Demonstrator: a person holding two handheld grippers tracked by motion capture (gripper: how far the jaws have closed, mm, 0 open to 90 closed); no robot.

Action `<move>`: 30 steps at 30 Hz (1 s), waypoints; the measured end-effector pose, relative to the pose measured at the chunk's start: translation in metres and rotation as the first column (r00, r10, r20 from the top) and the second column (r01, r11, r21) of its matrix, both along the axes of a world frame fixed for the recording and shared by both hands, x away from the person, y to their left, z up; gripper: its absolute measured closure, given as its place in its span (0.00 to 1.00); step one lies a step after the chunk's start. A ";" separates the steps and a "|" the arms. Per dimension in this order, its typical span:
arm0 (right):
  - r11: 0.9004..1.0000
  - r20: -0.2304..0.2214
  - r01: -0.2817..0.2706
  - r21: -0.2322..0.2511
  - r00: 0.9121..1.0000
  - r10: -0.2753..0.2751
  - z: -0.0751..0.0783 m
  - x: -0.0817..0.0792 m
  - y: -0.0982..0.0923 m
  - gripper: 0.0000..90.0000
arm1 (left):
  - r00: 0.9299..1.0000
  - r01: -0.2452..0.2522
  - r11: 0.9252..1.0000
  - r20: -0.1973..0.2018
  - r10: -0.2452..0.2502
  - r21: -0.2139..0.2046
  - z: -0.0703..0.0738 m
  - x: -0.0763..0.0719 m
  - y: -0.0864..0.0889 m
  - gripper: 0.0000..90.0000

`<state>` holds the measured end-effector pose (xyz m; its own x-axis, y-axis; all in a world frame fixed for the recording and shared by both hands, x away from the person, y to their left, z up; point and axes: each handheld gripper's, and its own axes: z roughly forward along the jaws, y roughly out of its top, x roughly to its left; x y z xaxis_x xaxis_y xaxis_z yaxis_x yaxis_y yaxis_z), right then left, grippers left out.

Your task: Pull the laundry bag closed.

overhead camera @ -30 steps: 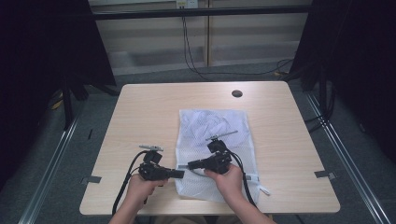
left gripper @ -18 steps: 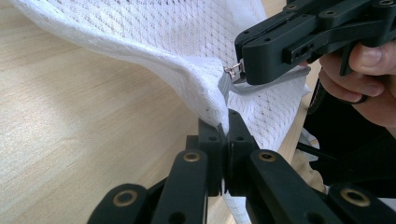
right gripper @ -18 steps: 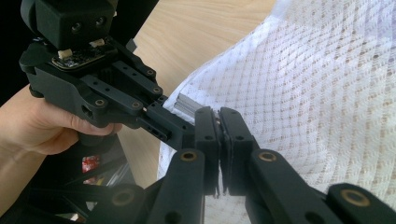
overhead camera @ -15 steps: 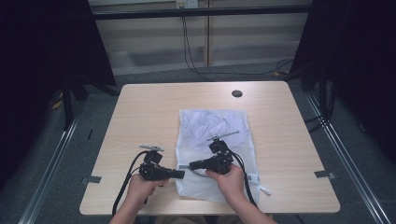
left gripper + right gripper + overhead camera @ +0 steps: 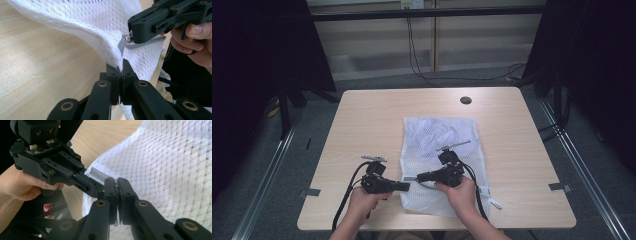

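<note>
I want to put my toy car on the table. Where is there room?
The table is bare left of the white mesh laundry bag, along the far edge around the round cable hole, and right of the bag. It is crowded near the front, where the left gripper and right gripper pinch the bag's edge.

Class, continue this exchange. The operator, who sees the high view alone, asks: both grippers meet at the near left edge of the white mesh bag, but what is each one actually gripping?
Observer: The left gripper is shut on the mesh bag, pinching its folded edge just below the grey zipper tape.
Operator: And the right gripper?
Observer: The right gripper is shut too. Its tips pinch the small metal zipper pull.
Operator: Is that edge lying flat?
Observer: No. It is lifted off the table and drapes down from the jaws.
</note>
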<state>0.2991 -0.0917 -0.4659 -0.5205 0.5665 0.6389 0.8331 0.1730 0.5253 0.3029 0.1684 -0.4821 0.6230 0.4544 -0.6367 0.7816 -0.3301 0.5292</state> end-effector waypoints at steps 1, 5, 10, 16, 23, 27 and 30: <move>1.000 0.003 -0.001 -0.001 1.000 0.001 0.000 0.000 0.000 0.97 | 1.000 0.001 1.000 0.005 -0.001 0.001 0.000 0.000 0.000 0.98; 1.000 0.003 -0.001 0.000 1.000 0.001 0.000 0.000 -0.001 0.97 | 1.000 -0.006 1.000 0.002 0.006 -0.002 0.000 0.000 -0.001 0.98; 1.000 -0.004 -0.002 -0.002 1.000 0.002 0.000 -0.001 -0.001 0.97 | 1.000 -0.001 1.000 0.002 0.001 -0.001 0.000 0.000 -0.001 0.98; 1.000 -0.005 0.000 -0.002 1.000 0.000 0.000 -0.001 -0.003 0.97 | 1.000 0.003 1.000 0.009 -0.003 0.001 0.000 0.000 0.000 0.98; 1.000 -0.007 -0.002 -0.001 1.000 0.002 0.000 -0.002 -0.004 0.97 | 1.000 0.007 1.000 0.003 -0.007 0.001 0.000 0.000 -0.001 0.98; 1.000 -0.009 -0.002 -0.004 1.000 0.002 0.000 -0.002 -0.005 0.97 | 1.000 0.009 1.000 0.005 -0.009 -0.003 -0.001 0.000 -0.001 0.98; 1.000 0.000 -0.001 -0.014 1.000 0.001 0.000 -0.002 -0.005 0.97 | 1.000 0.000 1.000 -0.001 0.000 -0.002 -0.001 0.000 -0.001 0.98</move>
<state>0.2973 -0.0971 -0.4657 -0.5208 0.5749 0.6311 0.8330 0.1805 0.5231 0.3026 0.1676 -0.4827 0.6222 0.4534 -0.6382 0.7823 -0.3287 0.5291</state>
